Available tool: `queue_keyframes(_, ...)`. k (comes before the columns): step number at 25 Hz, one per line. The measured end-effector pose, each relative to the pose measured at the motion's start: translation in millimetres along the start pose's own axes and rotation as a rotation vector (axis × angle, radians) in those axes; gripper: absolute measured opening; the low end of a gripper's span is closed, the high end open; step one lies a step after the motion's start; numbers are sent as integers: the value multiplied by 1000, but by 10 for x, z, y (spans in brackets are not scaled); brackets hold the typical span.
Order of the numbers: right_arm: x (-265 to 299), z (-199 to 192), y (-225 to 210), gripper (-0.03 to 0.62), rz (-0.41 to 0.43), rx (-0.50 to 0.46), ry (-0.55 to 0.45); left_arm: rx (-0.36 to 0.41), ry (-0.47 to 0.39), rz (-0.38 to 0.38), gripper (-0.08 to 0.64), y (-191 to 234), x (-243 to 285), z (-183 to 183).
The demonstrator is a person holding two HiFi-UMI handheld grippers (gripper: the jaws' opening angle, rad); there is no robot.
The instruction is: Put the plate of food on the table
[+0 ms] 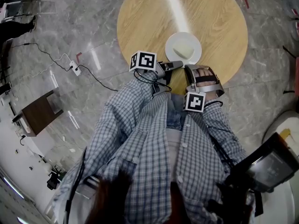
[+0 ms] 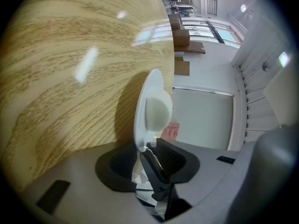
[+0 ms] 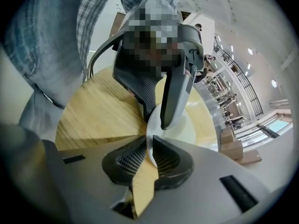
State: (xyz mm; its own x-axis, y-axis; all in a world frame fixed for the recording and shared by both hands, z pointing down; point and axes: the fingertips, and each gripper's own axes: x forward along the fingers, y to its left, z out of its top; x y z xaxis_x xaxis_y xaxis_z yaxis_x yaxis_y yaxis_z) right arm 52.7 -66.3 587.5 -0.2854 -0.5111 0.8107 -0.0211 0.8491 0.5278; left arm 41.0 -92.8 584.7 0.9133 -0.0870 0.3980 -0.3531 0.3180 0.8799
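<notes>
A white plate carrying a pale lump of food is over the near part of the round wooden table. Whether it rests on the wood I cannot tell. My left gripper is shut on the plate's near rim, and my right gripper is shut on the rim just beside it. In the left gripper view the plate stands edge-on between the jaws of the left gripper, with the food above. In the right gripper view the right gripper pinches the plate.
The table edge lies right at the person's waist. On the marble floor to the left are a power strip with cables and a small brown side table. A dark device sits at lower right. Cardboard boxes stand far off.
</notes>
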Motion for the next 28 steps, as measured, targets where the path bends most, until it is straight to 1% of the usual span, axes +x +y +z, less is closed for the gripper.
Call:
queue_keyframes(5, 4, -13, -14, 44, -10, 13, 16, 16, -4, 11, 120, -11, 10, 20)
queue_keyframes(9, 14, -19, -23, 44, -10, 7, 22, 15, -5, 12, 120, -12, 0, 10)
queue_keyframes(15, 79, -45, 33, 44, 4, -16, 41, 5, 13, 8, 120, 56, -85, -131)
queue_keyframes(18, 101, -52, 44, 46, 16, -2, 38, -3, 4, 9, 120, 101, -138, -184)
queue_keyframes(20, 115, -52, 17, 46, 15, 24, 29, -6, -7, 7, 120, 118, -155, -176)
queue_keyframes(23, 112, -37, 10, 46, 28, 88, 16, 21, -3, 6, 120, 111, -180, -179)
queue_keyframes(26, 84, -39, 2, 48, 46, 179, 5, 54, -3, -2, 120, 66, -193, -182)
queue_keyframes(28, 49, -46, -2, 48, 55, 255, -5, 83, -23, 0, 118, 39, -198, -160)
